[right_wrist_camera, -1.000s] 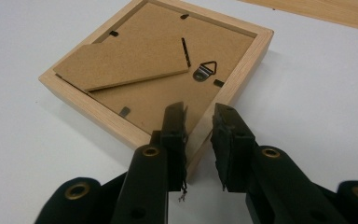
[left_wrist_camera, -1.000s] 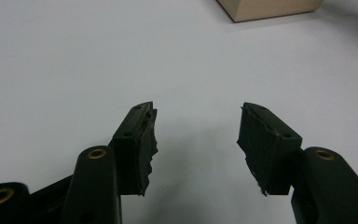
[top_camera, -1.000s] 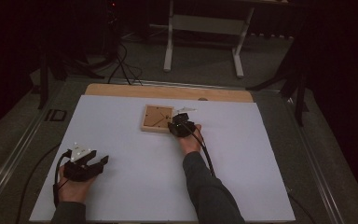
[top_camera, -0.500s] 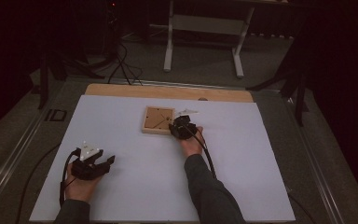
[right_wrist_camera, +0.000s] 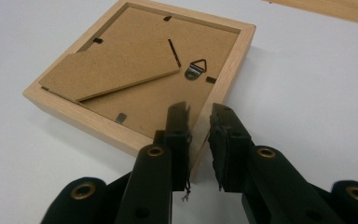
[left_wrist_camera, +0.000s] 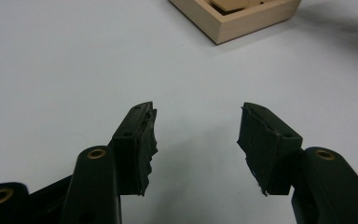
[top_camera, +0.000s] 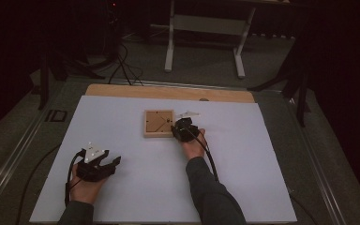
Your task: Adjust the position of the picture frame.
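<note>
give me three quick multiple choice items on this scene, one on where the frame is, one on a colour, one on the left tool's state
1. Where does the wooden picture frame lie?
A. on the white table sheet, beside the right tool
B. on the floor
C. under the left tool

2. What colour is the frame's backing board?
A. blue
B. brown
C. white

3. How do the left tool's jaws stand?
A. clamped on the frame
B. shut on a cable
C. apart, with nothing between them

Answers: 1 A, the high view shows it on the sheet at the right tool; 2 B, the right gripper view shows brown board; 3 C, the left gripper view shows bare sheet between the jaws.
</note>
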`<state>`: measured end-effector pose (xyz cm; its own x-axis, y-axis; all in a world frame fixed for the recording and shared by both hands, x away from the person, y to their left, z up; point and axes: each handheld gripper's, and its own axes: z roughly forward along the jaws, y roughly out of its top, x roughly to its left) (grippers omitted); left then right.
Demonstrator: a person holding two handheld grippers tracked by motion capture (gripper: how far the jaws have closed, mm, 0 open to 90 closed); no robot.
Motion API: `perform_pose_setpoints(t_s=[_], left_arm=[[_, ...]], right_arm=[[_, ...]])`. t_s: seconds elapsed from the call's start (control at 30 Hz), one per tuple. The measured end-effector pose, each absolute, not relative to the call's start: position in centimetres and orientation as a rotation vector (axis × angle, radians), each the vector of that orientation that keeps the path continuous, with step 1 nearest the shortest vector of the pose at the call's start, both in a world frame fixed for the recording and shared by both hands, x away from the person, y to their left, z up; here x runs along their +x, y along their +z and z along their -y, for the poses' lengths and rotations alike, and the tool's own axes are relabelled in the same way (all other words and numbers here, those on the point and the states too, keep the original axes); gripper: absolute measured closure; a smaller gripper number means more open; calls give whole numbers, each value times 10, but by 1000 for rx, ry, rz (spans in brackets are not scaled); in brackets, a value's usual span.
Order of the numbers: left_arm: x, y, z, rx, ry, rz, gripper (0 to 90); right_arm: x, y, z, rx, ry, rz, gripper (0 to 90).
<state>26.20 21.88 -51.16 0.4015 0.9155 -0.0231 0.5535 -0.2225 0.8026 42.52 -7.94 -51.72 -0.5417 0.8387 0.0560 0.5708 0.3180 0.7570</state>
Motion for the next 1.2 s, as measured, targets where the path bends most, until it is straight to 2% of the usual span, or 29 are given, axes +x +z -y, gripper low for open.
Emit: perform_pose_setpoints(t_s=[0.63,1.0,1.2], left_arm=[[280,-516,-200,1911,559,-1235,462],[300,-513,-164,1996,608,-1159,547],[313,-518,-145,2017,615,-1156,551]], right_arm=[[419,-517,91,1246,1085,-2256,775],[413,-519,100,1247,1108,-2250,775],[410,-519,104,1250,1104,-2251,774]])
